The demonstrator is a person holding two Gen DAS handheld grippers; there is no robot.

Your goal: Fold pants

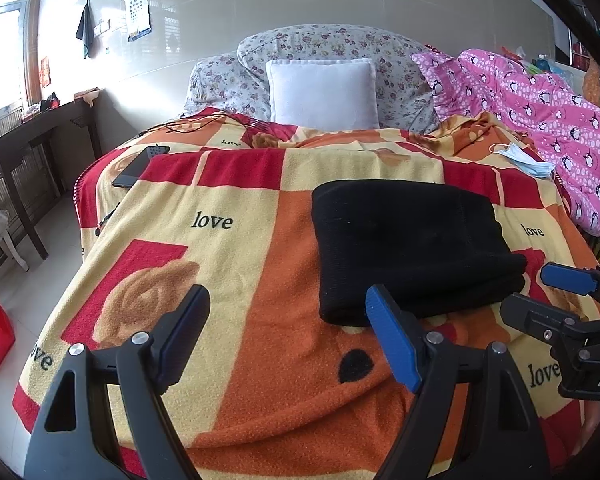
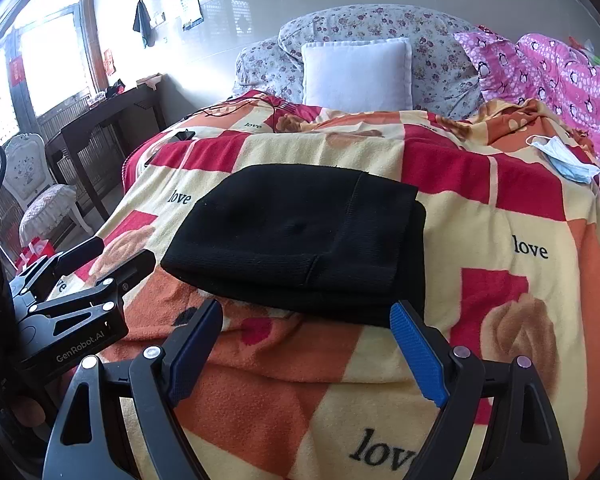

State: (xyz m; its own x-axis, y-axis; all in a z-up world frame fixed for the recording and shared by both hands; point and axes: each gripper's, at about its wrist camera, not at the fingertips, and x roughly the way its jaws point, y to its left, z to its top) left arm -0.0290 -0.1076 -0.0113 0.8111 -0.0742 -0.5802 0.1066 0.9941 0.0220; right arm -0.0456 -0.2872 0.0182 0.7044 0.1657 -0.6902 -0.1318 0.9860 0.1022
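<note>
Both grippers hang tilted down over the bed's near edge, jaws spread wide and holding nothing: my left gripper [image 1: 288, 328] beside the pants' [image 1: 412, 248] near left corner, my right gripper [image 2: 308, 340] just short of their front edge. The pants lie folded into a thick black knit rectangle on the fleecy checked blanket [image 1: 236, 264].

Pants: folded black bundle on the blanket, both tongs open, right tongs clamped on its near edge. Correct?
Not clamped. In the right wrist view the right tongs stand open just short of the pants, gripping nothing. Pants folded on the blanket, left tongs open too.
</note>
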